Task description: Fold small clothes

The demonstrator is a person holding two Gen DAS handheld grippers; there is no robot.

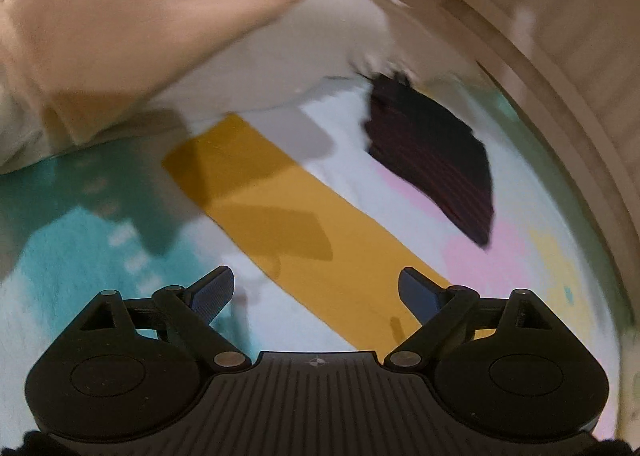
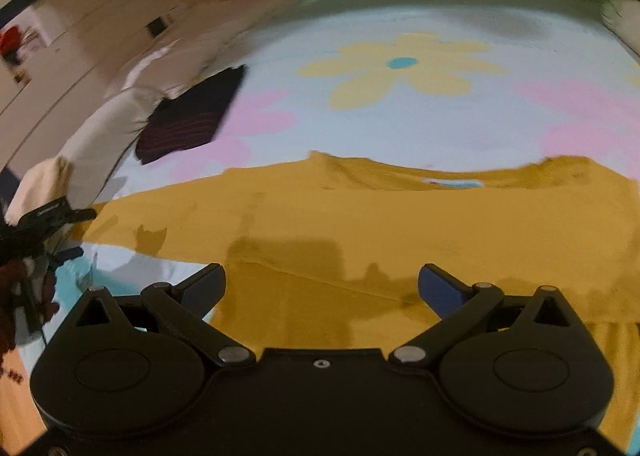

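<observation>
Jaws spread wide and empty, the right gripper point(image 2: 322, 288) hovers over a mustard-yellow garment point(image 2: 400, 224) lying flat on a flower-print bedspread point(image 2: 400, 124). Equally wide, the left gripper point(image 1: 316, 292) hangs above the garment's narrow end. Beyond lie a dark striped folded cloth point(image 1: 436, 152) and cream-and-white pillows point(image 1: 160, 16).

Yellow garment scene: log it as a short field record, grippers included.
surface: floral bedsheet
yellow garment: spread flat on the sheet, partly folded
dark striped garment: folded, lying beyond the yellow one
pale clothes pile: at the sheet's edge
left gripper: open, empty
right gripper: open, empty, over the yellow garment
</observation>
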